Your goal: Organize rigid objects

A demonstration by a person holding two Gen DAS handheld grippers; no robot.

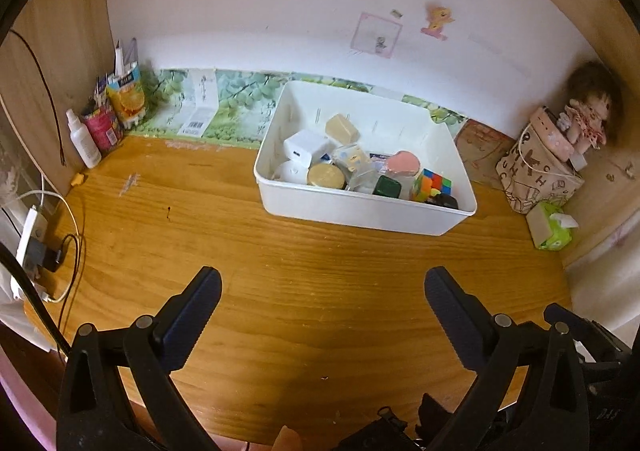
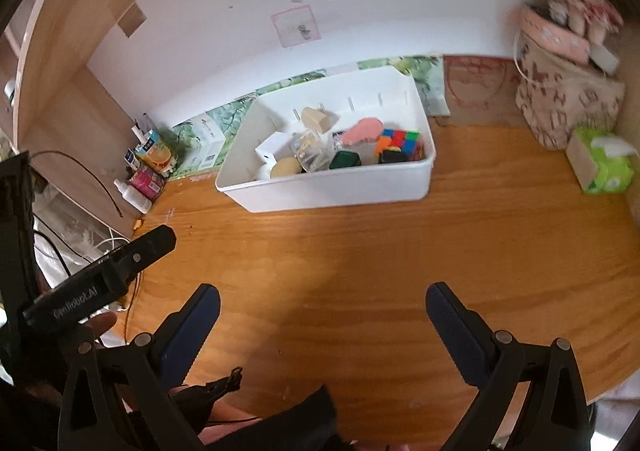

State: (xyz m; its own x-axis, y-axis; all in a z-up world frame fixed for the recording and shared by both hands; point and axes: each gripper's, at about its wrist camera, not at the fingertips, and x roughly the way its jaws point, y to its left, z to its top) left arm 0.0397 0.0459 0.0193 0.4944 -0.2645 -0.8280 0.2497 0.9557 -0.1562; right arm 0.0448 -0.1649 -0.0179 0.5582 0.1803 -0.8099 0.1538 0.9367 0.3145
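A white bin [image 1: 360,211] [image 2: 336,187] stands at the back of the wooden desk. It holds several small objects: a colour cube [image 1: 432,183] [image 2: 400,139], a white charger [image 1: 306,146] [image 2: 272,149], a gold round tin [image 1: 326,175] [image 2: 285,167], a beige block [image 1: 341,127] [image 2: 316,118], a pink piece [image 1: 402,163] [image 2: 362,130] and a dark green box [image 1: 386,187] [image 2: 345,159]. My left gripper [image 1: 322,281] hovers open over bare desk, well in front of the bin, with nothing between its fingers. My right gripper [image 2: 322,297] is likewise open and holds nothing.
A white bottle [image 1: 83,139] and colourful cartons [image 1: 120,107] fill the back left corner. A patterned bag [image 1: 538,167] [image 2: 568,99] with a doll on top and a green tissue pack [image 1: 552,227] [image 2: 600,163] stand at the right. Cables and a plug strip [image 1: 34,243] lie at the left edge.
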